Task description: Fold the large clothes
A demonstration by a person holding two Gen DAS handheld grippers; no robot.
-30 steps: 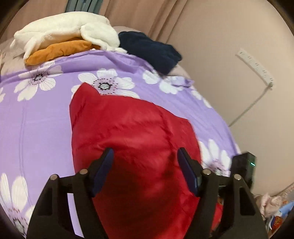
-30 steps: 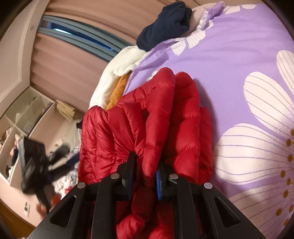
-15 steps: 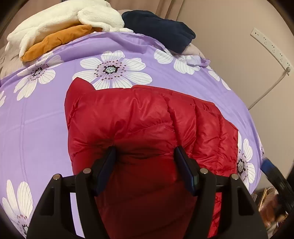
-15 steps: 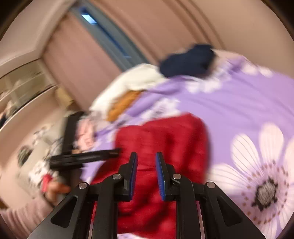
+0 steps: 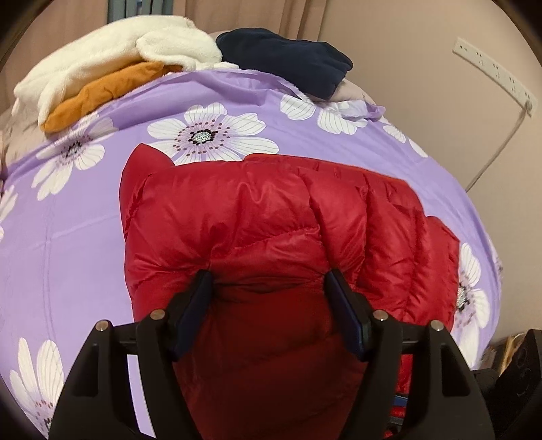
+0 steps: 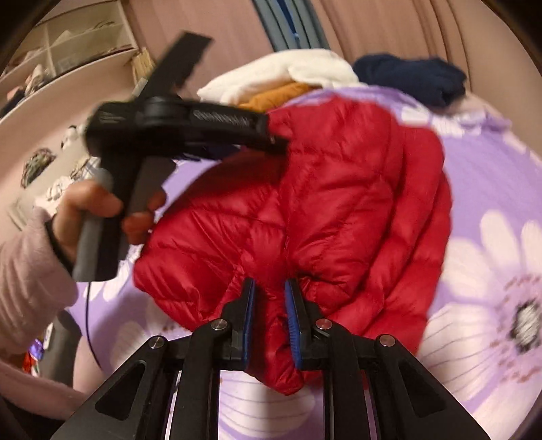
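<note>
Two grippers on red jacket [image 5: 271,220] — left gripper [image 5: 269,281] wide, right gripper [image 6: 269,287] pinching hem

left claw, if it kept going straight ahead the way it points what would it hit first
The puffy red quilted jacket: the left claw is wide open with the jacket's bulge already between its fingers, so it likely meets that padding first, well before the purple flowered bedsheet beyond.

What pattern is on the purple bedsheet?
Large white daisy-like flowers on the purple bedsheet, clearest in the left wrist view.

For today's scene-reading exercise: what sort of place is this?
Most likely a bedroom: a bed under a purple flowered sheet, heaped clothes led by a white fleecy garment, a puffy red quilted jacket, and pink curtains behind.
</note>
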